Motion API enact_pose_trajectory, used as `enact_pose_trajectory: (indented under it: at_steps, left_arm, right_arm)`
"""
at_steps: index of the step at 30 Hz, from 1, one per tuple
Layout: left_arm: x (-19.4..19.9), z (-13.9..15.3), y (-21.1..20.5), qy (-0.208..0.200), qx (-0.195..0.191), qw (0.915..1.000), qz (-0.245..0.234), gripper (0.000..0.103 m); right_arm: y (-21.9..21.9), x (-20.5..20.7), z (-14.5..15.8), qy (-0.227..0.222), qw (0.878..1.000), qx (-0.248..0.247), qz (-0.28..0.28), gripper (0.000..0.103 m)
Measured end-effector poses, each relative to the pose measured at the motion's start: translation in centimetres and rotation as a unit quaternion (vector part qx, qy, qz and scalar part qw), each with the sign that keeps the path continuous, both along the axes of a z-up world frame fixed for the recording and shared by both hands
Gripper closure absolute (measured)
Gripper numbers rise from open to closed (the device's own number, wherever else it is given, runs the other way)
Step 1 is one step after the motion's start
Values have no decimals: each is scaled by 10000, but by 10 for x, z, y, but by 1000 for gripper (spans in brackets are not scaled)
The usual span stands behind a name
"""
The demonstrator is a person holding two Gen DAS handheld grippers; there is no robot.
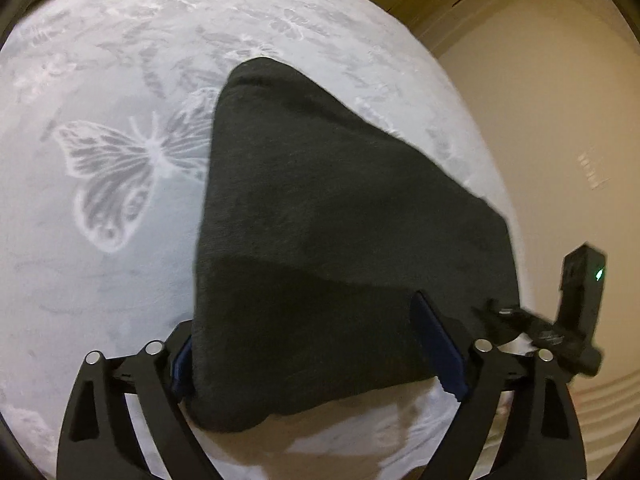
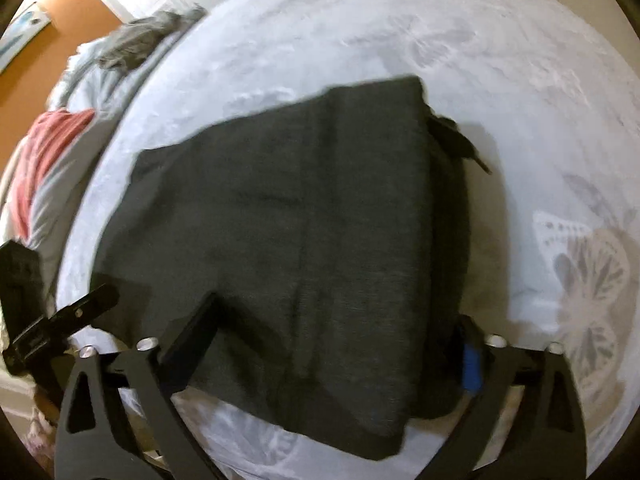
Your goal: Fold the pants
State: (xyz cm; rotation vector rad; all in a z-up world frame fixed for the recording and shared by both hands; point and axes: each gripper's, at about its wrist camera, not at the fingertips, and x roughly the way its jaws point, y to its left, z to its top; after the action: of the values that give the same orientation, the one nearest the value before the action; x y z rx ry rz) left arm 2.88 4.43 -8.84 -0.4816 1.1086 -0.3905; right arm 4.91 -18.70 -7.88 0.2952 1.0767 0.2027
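Two tools hover low over a bed [image 1: 100,272] covered with a pale grey blanket [image 2: 500,60] printed with butterflies [image 1: 120,176]. Dark charcoal pants [image 1: 320,240] lie folded into a compact block near the bed's near edge, flat on the blanket.

From the left wrist view, the left tool [image 1: 316,360] stands with its jaws spread apart, one finger at each side of the folded pants' near end. The blue-padded right finger [image 1: 438,346] lies over the cloth, and the left one is mostly hidden behind the pants' edge; I cannot tell whether either pad presses the fabric, but the jaws are plainly wide. Off to the right of that view, part of the other tool [image 1: 576,312] shows with a small green light.

From the right wrist view, the right tool [image 2: 332,356] is likewise parted, straddling the near end of the pants [image 2: 300,220], its dark left finger [image 2: 192,344] resting over the cloth and a blue pad [image 2: 472,364] at the right edge. A dark drawstring or tab [image 2: 460,140] sticks out at the far right corner of the pants. Beyond the blanket's left edge lie a rumpled grey garment [image 2: 140,44] and something red [image 2: 48,152].
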Motion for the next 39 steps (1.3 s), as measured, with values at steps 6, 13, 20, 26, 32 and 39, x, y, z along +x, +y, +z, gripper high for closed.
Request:
enact_pose_trajectory:
  at_steps: [6, 13, 20, 26, 32, 39]
  left_arm:
    - [-1, 33, 16, -66, -581, 9982, -88, 82]
    - [-6, -10, 3, 512, 126, 9986, 51, 59]
    - [0, -3, -33, 249, 625, 9977, -65, 32]
    - [5, 1, -38, 242, 703, 9972, 88, 33]
    - [3, 3, -36, 190, 837, 9963, 50, 41]
    - [-6, 31, -26, -197, 605, 9979, -144, 79]
  right_arm:
    - [-15, -14, 43, -622, 9963, 567, 154, 72]
    - [-21, -25, -5, 142, 9997, 50, 211, 48]
    - [-3, -16, -4, 73, 9995, -179, 265, 23]
    - [-1, -14, -7, 75, 9997, -106, 219, 16]
    - [-13, -22, -2, -102, 9999, 33, 82, 61]
    - [-13, -27, 13, -297, 9994, 45, 153, 71]
